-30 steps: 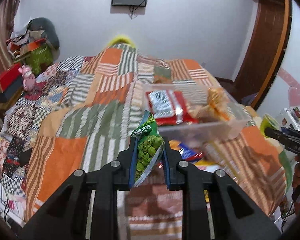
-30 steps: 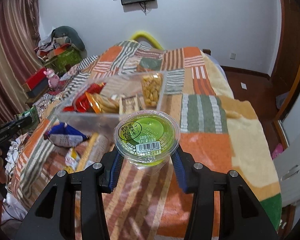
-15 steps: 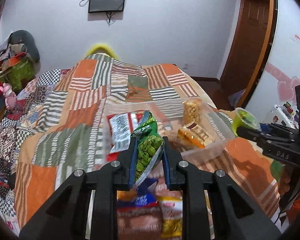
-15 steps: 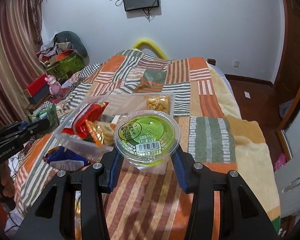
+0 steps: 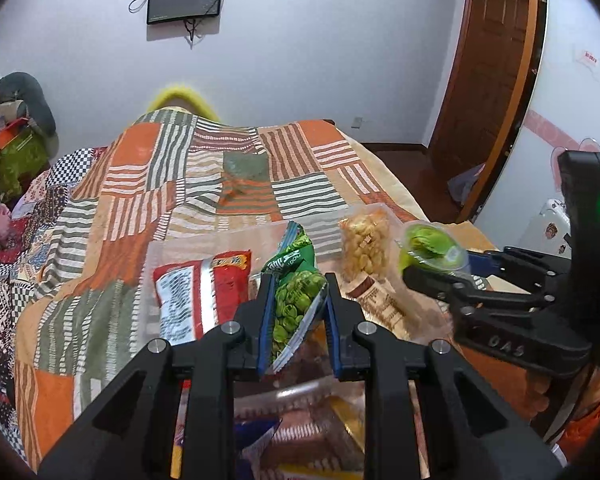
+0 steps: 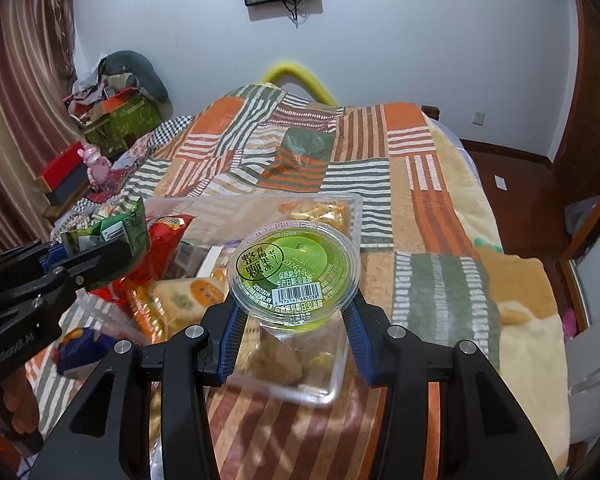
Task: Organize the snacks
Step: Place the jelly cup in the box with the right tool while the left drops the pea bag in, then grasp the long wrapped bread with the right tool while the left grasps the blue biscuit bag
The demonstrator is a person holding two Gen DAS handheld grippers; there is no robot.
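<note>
Snacks are being gathered into a clear plastic bin point(image 6: 342, 216) that sits on the patchwork blanket point(image 6: 432, 280), and both grippers hang over it with a load each. On the left, the left gripper point(image 5: 296, 312) has its fingers drawn narrow, pinching a green pea packet point(image 5: 294, 300) by its lower part above the bin's left half, near a red packet point(image 5: 196, 292) lying inside. To place it well, I would lower it until the packet rests among the others before easing the fingers apart, so it does not tip over the wall. On the right, the right gripper point(image 6: 292, 332) holds a green jelly cup point(image 6: 294, 268), fingers spread wide against its sides under the rim, above the bin's near right corner. Keep the cup level and set it on a flat spot, away from the nut bag point(image 5: 364, 244).
</note>
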